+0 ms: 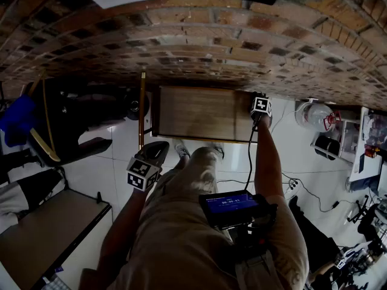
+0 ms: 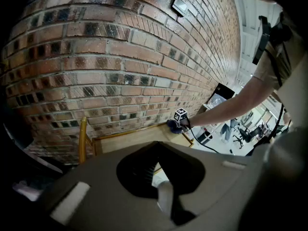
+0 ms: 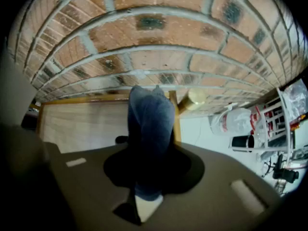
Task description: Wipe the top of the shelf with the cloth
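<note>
- Jaws of the right gripper (image 1: 260,109) pinch the cloth (image 3: 150,129) at the right edge of the shelf (image 1: 199,113) top.
- Left gripper (image 1: 151,159): jaws together, empty, off the shelf.
- Wiping is in hand; the next move is probably a pressed sweep leftward.

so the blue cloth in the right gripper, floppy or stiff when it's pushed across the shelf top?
Probably floppy: the cloth bunches in soft folds where the right gripper clamps it. Likely light too, so it may fold over when pushed along the wooden shelf top.
</note>
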